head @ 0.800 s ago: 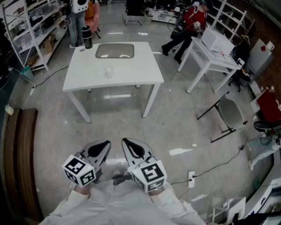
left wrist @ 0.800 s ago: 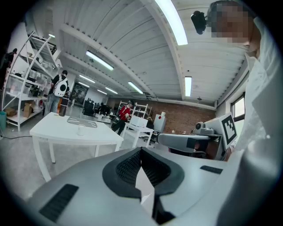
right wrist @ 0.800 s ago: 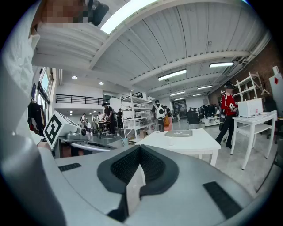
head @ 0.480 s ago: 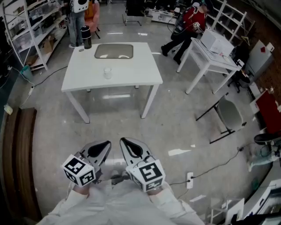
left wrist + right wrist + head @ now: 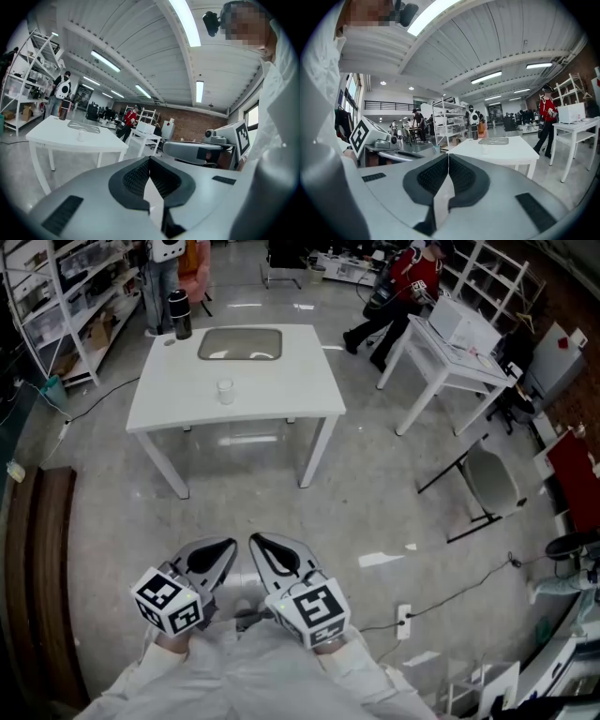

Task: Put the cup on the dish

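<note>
A small clear cup (image 5: pixel 225 390) stands near the middle of a white table (image 5: pixel 300 381) far ahead. Behind it lies a flat grey dish (image 5: pixel 240 343) at the table's far side. The cup (image 5: pixel 484 149) and the dish (image 5: pixel 492 140) also show in the right gripper view, and the cup (image 5: pixel 81 136) in the left gripper view. Both grippers are held close to my body, well short of the table. My left gripper (image 5: pixel 221 552) is shut with nothing in it. My right gripper (image 5: pixel 259 545) is shut too, tips touching, and empty.
A dark flask (image 5: pixel 179 315) stands by the table's far left corner. A second white table (image 5: pixel 450 343) sits at the right with a person in red (image 5: pixel 403 287) beside it. A folding chair (image 5: pixel 492 484), shelving (image 5: pixel 56 296) and floor cables (image 5: pixel 450 596) surround the area.
The table has slid slightly up and left in the head view. Both grippers keep their place and stay shut.
</note>
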